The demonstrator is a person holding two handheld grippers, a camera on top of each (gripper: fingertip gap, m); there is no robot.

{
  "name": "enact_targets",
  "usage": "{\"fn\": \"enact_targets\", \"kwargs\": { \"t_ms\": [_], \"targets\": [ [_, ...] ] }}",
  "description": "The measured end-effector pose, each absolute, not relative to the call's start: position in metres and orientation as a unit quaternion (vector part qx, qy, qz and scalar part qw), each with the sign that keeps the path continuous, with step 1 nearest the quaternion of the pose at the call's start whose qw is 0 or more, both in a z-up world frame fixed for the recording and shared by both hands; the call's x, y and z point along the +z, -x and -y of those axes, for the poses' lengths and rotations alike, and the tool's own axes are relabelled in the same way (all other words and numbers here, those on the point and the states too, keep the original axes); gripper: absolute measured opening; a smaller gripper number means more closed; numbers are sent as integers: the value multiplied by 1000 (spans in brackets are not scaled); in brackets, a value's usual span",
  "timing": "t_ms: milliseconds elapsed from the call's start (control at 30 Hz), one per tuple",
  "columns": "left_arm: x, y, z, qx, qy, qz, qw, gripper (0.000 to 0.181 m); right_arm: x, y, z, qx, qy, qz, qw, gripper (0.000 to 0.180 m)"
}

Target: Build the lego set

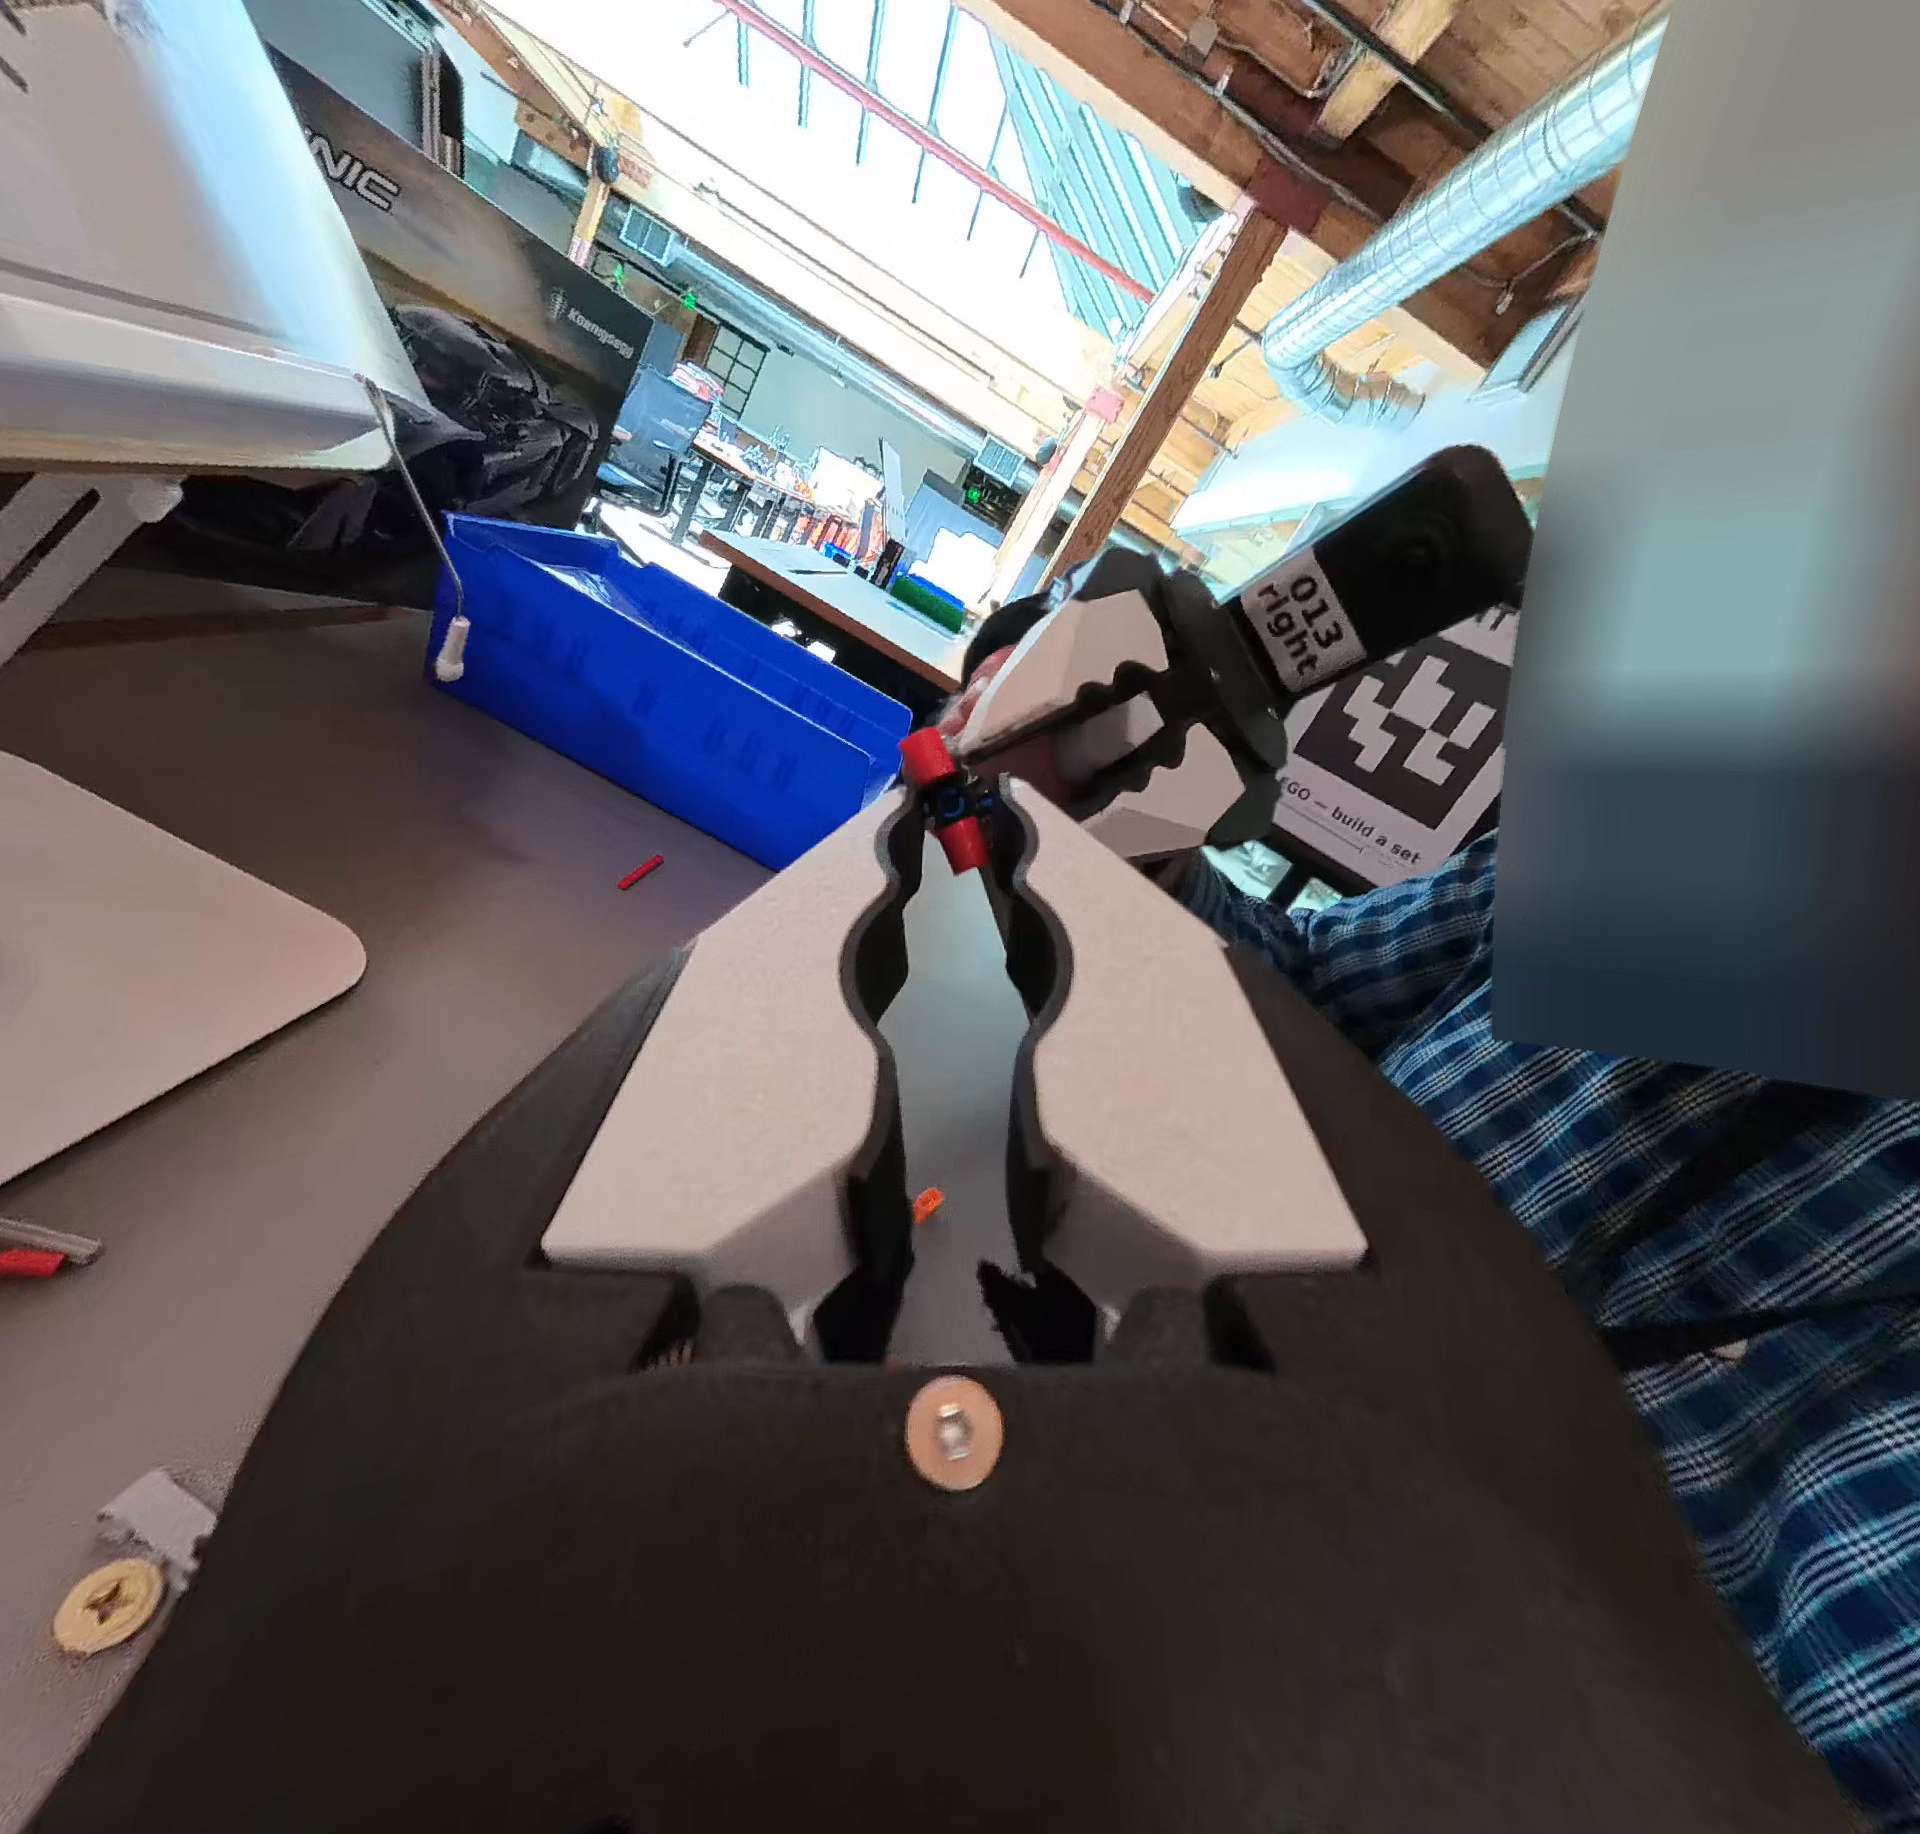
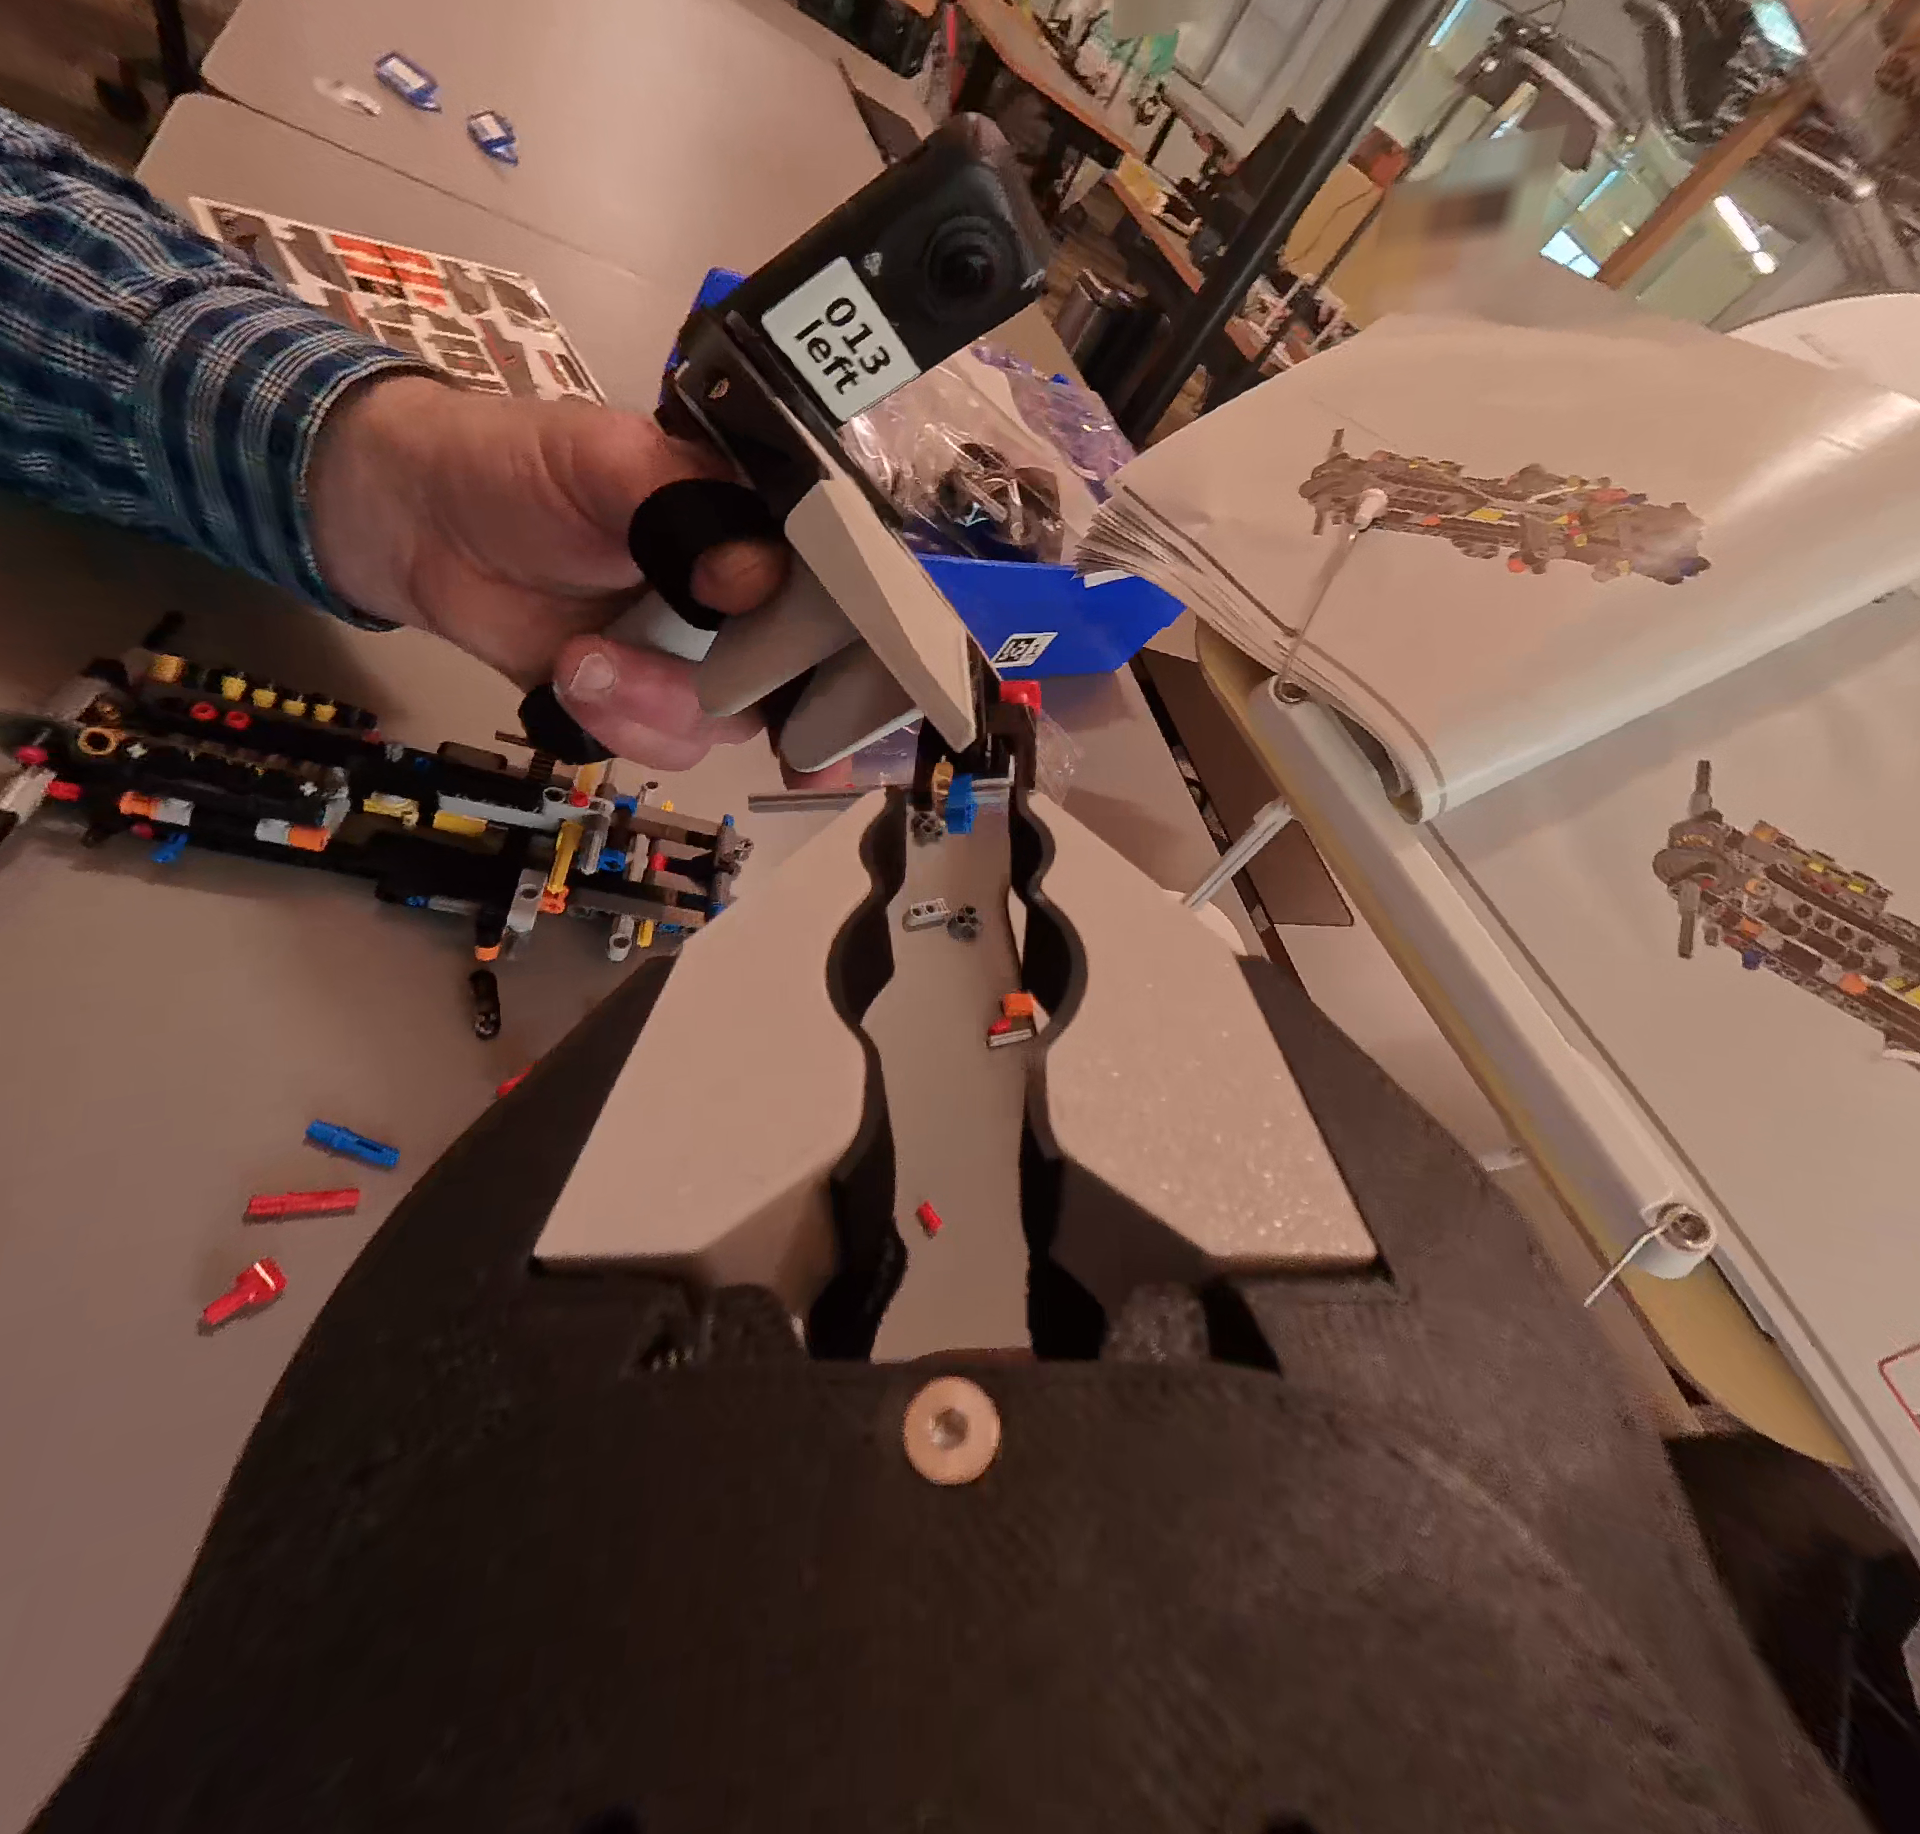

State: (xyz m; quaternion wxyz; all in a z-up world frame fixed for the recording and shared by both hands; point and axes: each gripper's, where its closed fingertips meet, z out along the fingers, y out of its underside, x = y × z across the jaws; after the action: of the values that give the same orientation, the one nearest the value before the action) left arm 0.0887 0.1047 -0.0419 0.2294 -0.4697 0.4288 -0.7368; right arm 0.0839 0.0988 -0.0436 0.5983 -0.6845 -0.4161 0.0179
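Your biggest piece, the long black model (image 2: 364, 828), lies flat on the grey table (image 2: 156, 1421) to your left, well apart from both tools; it is bulky but only pressed together, so I judge it will flex or shed parts if you lift it by one end — take it low, around the middle of its beams. The open instruction book (image 2: 1507, 558) stands on its holder to your right, and the blue bin (image 1: 665, 683) sits behind the work. Between the tools, in the air above the table, is the small sub-assembly (image 1: 954, 808): red end caps with a blue and black middle. Your left gripper (image 1: 951, 813) is closed on it at the very fingertips; your right gripper (image 2: 961, 797) meets it tip to tip, though you cannot tell from these views whether it is clamped or only touching. The piece looks light, stiff and slick — grip its flat sides, not the round caps. Loose red and blue pins (image 2: 301, 1202) lie scattered nearby.
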Motion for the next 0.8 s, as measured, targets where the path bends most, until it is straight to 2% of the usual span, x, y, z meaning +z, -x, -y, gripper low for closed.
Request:
{"fn": "enact_targets", "kwargs": {
  "t_ms": [300, 567, 800],
  "targets": [
    [-41, -91, -107, -740, 482, -404, 238, 10, -49, -87, -106, 9, 691, 367, 622, 26],
    [-42, -93, -116, -742, 499, -371, 251, 10, -47, -84, -114, -1, 686, 328, 649, 26],
    [-43, -94, -115, -742, 501, -368, 251, 10, -53, -81, -118, -10, 690, 324, 648, 47]
  ]
}}
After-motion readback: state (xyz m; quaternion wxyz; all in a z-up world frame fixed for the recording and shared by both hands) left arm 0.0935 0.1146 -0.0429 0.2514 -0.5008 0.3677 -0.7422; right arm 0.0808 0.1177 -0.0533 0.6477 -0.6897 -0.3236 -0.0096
